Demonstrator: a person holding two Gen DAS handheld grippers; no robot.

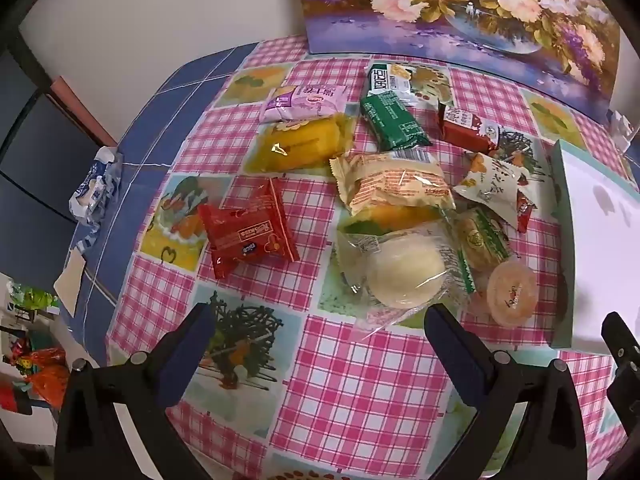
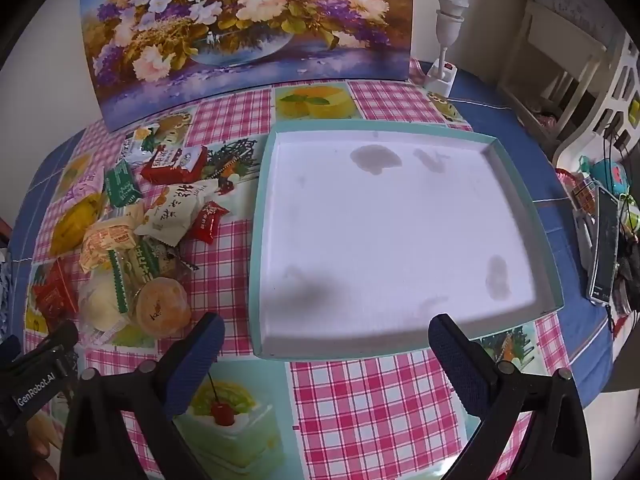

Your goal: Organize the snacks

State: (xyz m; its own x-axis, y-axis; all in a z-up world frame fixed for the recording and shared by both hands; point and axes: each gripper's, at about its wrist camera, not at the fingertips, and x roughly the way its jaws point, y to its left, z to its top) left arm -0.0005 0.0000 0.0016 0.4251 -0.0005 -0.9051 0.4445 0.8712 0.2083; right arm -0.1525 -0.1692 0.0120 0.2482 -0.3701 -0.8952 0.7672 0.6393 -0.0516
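The snack pile [image 2: 132,232] lies loose on the checked tablecloth [image 2: 360,400], just left of the teal-rimmed tray [image 2: 260,208]; the tray holds nothing yet (only grey stains mark its white floor). Nearest the tray's left wall sit a round jelly cup [image 2: 162,306] and a clear-wrapped white bun [image 1: 404,272]. The left gripper [image 1: 316,320] hovers above the pile, jaws wide and empty, presumably ready to pick. The right gripper [image 2: 326,332], equally wide and empty, hangs over the tray's near edge.

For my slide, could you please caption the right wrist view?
Open right gripper hovers over an empty white tray, wrapped snacks piled beside it.
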